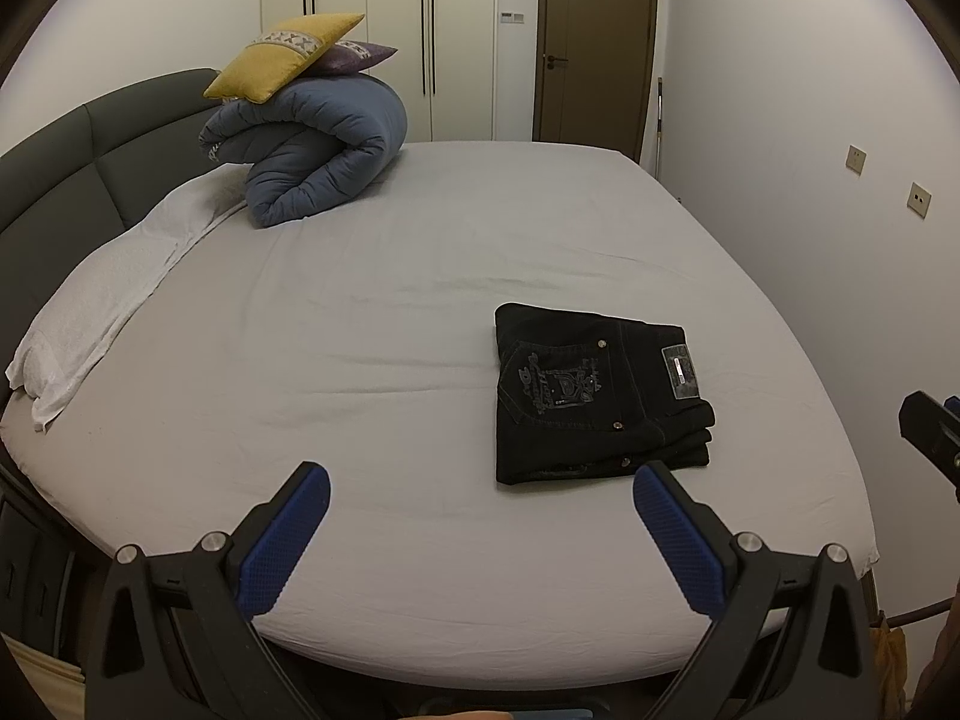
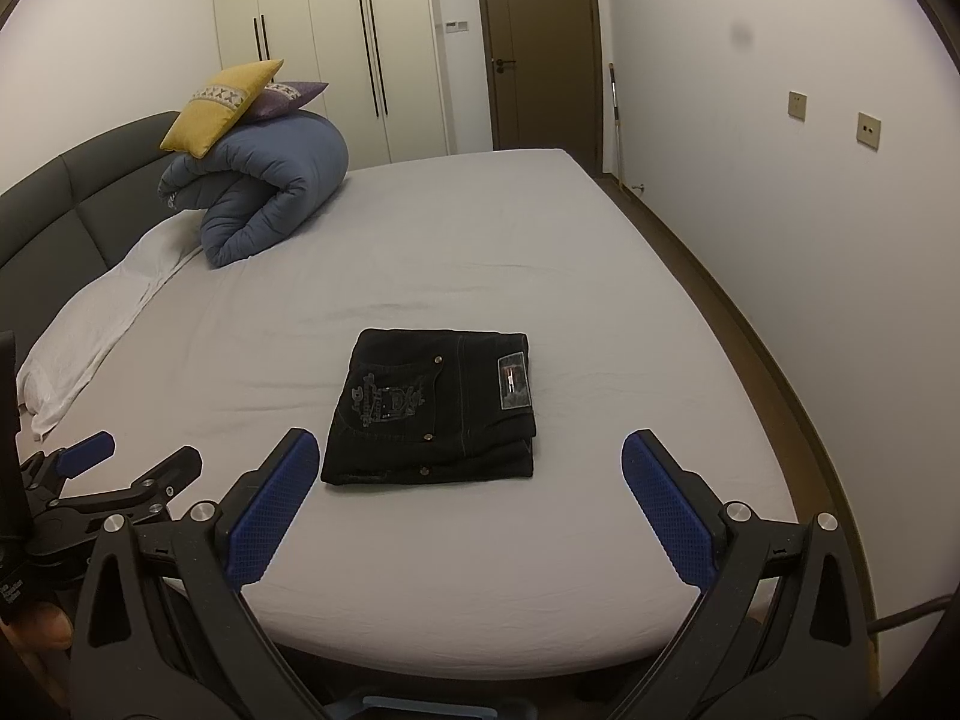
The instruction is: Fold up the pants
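A pair of black denim pants, folded into a compact rectangle, is seen lying flat on the pale grey bedsheet towards the near side of the bed, with the embroidered back pocket and the waistband patch facing up. Neither gripper is in contact with it.

In the left wrist view, the left gripper is held above the near edge of the bed with its blue-padded fingers spread wide and nothing between them; the pants are placed ahead and to the right, just beyond the right fingertip. Only a small black and blue part of the right gripper is caught at the right edge here, too little for its state to be judged.

In the right wrist view, the right gripper is likewise shown wide apart and empty, and the pants are framed almost centrally between its fingers. The left gripper is seen from the side at the lower left, also parted, which the other view cannot show of its partner.

A rolled blue quilt topped by a yellow cushion and a purple cushion is found at the dark grey headboard, well apart from the pants. A dark smudge on the wall is recorded only in the right view.
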Tool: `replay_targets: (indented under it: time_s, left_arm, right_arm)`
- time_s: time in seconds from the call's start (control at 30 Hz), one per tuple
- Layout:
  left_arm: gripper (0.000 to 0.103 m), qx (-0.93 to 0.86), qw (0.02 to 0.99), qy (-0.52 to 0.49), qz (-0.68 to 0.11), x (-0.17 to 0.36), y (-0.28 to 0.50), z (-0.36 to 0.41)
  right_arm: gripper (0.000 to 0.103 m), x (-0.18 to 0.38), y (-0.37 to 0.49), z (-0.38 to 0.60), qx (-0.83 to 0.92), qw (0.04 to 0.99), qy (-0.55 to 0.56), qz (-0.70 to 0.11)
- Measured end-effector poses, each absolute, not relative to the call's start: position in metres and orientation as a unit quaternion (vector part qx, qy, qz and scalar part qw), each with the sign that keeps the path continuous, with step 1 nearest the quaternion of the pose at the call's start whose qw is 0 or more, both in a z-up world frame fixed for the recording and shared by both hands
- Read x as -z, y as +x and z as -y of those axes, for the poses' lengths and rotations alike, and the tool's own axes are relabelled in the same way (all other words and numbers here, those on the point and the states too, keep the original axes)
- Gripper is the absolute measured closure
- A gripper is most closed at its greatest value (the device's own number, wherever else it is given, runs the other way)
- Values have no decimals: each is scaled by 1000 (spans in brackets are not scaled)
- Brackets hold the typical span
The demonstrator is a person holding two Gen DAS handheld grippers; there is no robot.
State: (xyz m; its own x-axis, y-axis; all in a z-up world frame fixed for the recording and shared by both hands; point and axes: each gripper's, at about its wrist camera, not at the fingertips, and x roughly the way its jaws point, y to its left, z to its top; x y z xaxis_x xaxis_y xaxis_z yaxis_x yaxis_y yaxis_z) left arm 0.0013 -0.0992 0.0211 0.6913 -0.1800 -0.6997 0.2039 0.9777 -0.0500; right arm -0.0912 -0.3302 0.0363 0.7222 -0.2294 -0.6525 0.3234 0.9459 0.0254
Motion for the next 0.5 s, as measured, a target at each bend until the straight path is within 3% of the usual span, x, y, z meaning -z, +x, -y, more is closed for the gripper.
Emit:
replay_targets:
  time_s: [0.5]
  left_arm:
    - [0, 107, 918, 14, -383, -16, 2, 98]
  right_arm:
    - [0, -26, -84, 320, 147, 924, 69, -347]
